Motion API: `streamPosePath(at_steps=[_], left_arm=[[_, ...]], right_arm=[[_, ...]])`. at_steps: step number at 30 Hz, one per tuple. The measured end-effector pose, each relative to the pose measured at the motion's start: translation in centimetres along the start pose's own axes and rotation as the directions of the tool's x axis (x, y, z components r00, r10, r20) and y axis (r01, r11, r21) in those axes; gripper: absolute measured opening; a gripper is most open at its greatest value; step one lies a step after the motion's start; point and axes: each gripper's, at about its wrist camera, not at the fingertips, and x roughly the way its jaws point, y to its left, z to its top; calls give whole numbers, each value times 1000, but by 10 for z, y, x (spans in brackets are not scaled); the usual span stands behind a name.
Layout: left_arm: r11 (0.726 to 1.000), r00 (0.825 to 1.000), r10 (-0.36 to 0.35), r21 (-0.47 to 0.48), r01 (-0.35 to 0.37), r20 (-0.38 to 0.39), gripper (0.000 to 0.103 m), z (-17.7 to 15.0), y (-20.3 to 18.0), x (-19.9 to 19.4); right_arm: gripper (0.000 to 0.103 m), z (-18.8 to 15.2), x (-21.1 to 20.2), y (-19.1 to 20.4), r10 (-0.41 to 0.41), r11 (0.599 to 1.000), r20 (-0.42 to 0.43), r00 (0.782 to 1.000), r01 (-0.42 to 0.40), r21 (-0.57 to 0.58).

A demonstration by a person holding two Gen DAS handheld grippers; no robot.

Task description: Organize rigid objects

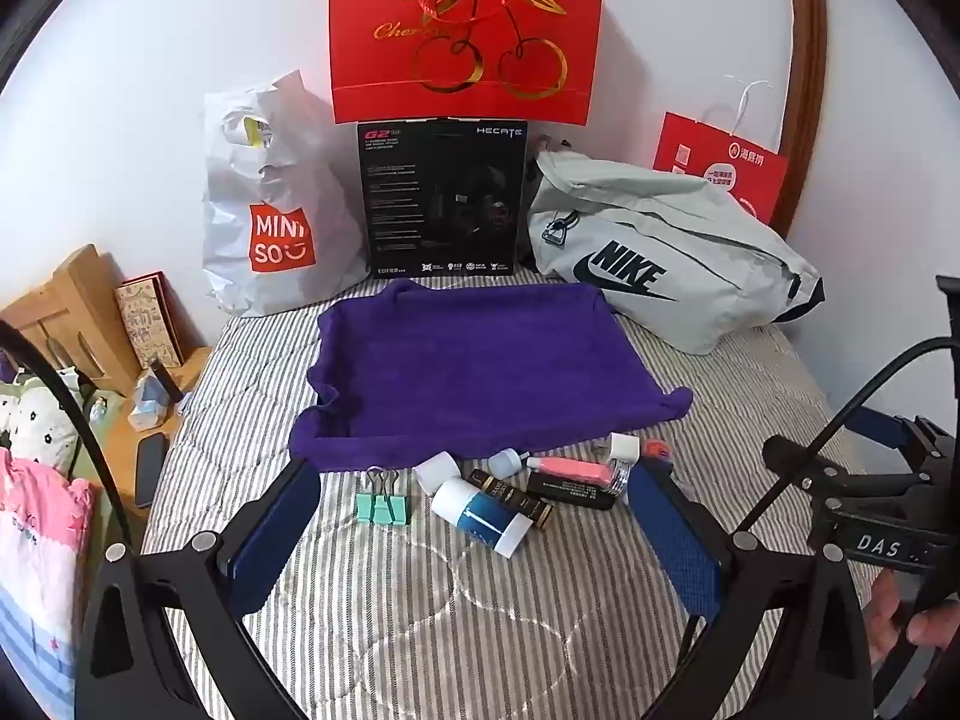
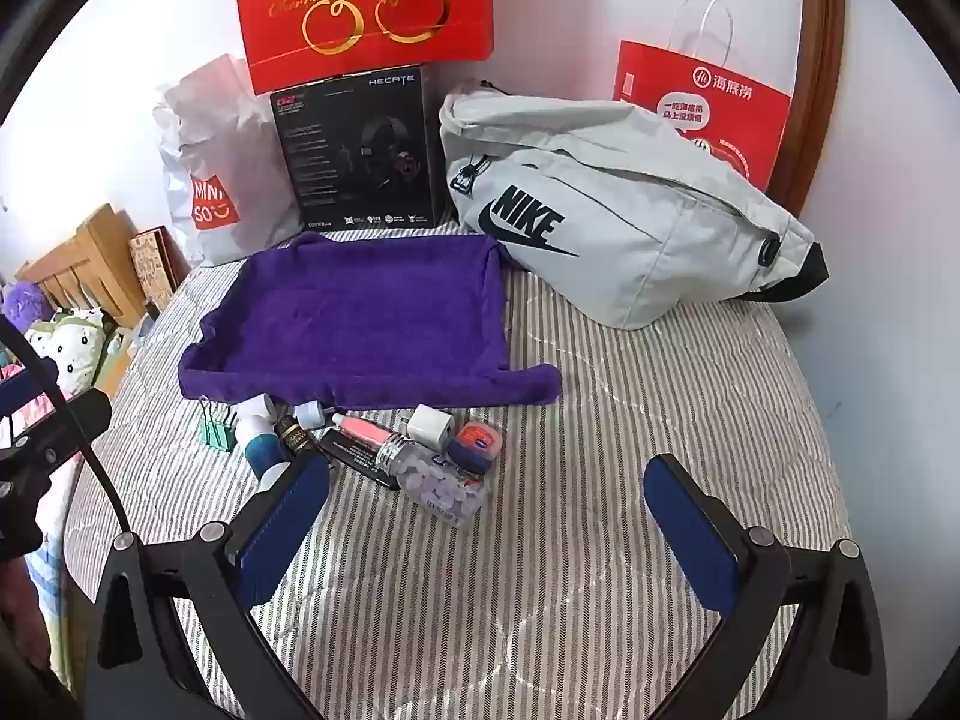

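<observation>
A purple cloth [image 1: 480,366] [image 2: 360,318] lies flat on the striped bed. Along its near edge sits a cluster of small items: green binder clips [image 1: 384,504] [image 2: 217,432], a blue-and-white bottle [image 1: 483,516] [image 2: 264,450], a pink tube [image 1: 570,471] [image 2: 363,427], a black tube [image 1: 570,492], a white charger plug [image 2: 429,426], a red-lidded tin [image 2: 474,441] and a clear bottle of pale tablets [image 2: 441,486]. My left gripper [image 1: 474,534] stands open just short of the cluster. My right gripper [image 2: 486,534] is open too, over bare bedding to the right of the items.
Against the wall stand a white Miniso bag [image 1: 270,210], a black headset box [image 1: 444,198], a red gift bag [image 1: 468,30], a grey Nike bag [image 1: 660,258] [image 2: 612,204] and a red paper bag [image 2: 702,108]. A wooden bedside shelf [image 1: 78,312] and plush toys lie left.
</observation>
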Motion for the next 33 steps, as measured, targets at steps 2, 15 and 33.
streamPosePath(at_steps=[2,15,33], left_arm=[[1000,1000,-1,-5,1,9,103,-1,0,-2],[999,1000,-11,-40,10,-17,103,-5,11,0],[999,999,-2,-51,0,-33,103,-11,17,4]], right_arm=[[103,-1,-2,1,1,1000,2,1000,-1,4],[103,-3,-17,-1,-12,1000,49,999,12,-5],[103,-9,-19,-1,-22,1000,48,999,22,-5]])
